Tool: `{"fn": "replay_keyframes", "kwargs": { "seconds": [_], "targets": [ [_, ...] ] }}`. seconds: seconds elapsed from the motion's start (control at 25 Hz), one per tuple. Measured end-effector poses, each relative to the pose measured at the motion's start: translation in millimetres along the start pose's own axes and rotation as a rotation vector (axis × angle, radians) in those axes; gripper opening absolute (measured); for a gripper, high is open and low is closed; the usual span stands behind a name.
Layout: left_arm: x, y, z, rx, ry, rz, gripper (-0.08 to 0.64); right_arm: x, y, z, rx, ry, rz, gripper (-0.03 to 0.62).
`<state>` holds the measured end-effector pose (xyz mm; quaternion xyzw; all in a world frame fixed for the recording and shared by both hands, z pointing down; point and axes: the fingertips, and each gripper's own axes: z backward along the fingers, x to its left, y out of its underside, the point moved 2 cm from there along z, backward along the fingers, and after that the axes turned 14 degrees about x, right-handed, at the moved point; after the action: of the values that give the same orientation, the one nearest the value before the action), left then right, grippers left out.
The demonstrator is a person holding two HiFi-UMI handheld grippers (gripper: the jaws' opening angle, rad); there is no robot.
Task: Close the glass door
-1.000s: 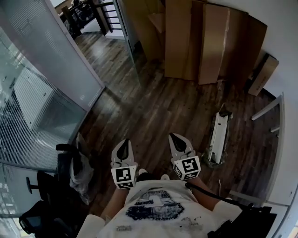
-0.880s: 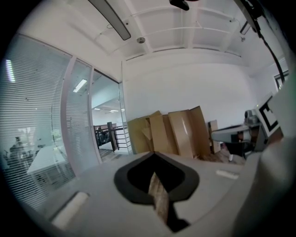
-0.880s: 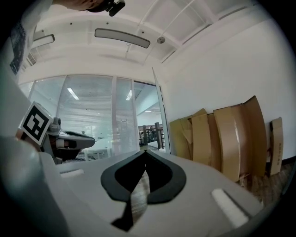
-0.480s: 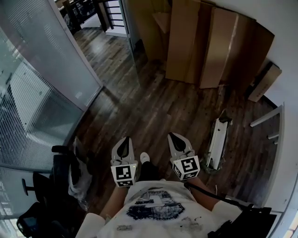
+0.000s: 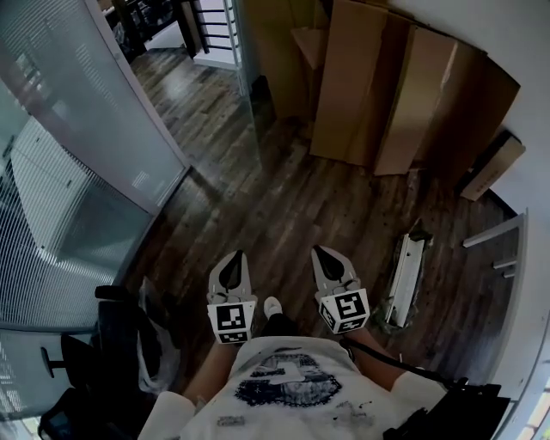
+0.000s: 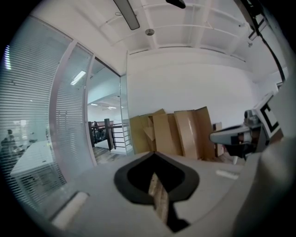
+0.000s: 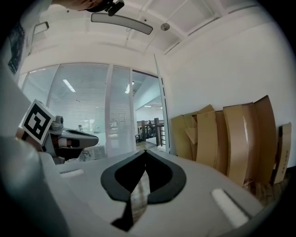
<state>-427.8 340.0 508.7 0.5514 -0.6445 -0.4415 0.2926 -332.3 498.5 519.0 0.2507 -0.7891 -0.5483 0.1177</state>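
The glass door (image 5: 247, 90) stands swung open, seen nearly edge-on, between the frosted glass wall (image 5: 103, 129) and the cardboard at the back. In the left gripper view the glass door (image 6: 123, 115) shows as a thin upright pane ahead, and the right gripper view has the glass door (image 7: 161, 115) left of the cardboard. My left gripper (image 5: 230, 268) and right gripper (image 5: 329, 260) are held side by side in front of my body, well short of the door. Both are shut with nothing between the jaws, tips meeting on the left gripper (image 6: 153, 155) and the right gripper (image 7: 145, 152).
Large cardboard sheets (image 5: 404, 94) lean on the back wall right of the door. A black office chair (image 5: 120, 335) stands at my left by the glass wall. A white metal part (image 5: 402, 279) lies on the wood floor at right. A railing (image 5: 206, 26) shows beyond the doorway.
I have walked forward: the door, the glass wall and the cardboard have come nearer. Both grippers keep their place before my body and stay shut.
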Motion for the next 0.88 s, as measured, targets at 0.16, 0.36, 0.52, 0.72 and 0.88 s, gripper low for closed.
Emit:
{"fn": "replay_keyframes", "kwargs": {
  "seconds": [0.16, 0.36, 0.52, 0.72, 0.88],
  "targets": [
    [29.8, -3.5, -21.6, 0.004, -0.002, 0.009, 0.003, 6.4, -11.1, -34.5, 0.015, 0.0, 0.006, 0.008],
    [56.8, -4.1, -43.2, 0.014, -0.002, 0.008, 0.002, 10.8, -24.5, -66.0, 0.014, 0.006, 0.021, 0.008],
    [71.6, -6.5, -51.0, 0.008, -0.004, 0.019, 0.002, 14.7, -29.3, -80.9, 0.022, 0.008, 0.023, 0.008],
    [81.9, -7.7, -58.4, 0.009, -0.006, 0.021, 0.002, 15.4, -32.0, -90.5, 0.029, 0.013, 0.021, 0.008],
    [83.4, -4.6, -63.0, 0.026, 0.004, 0.033, 0.003, 10.1, -32.6, -86.9, 0.039, 0.035, 0.02, 0.008]
  ]
}}
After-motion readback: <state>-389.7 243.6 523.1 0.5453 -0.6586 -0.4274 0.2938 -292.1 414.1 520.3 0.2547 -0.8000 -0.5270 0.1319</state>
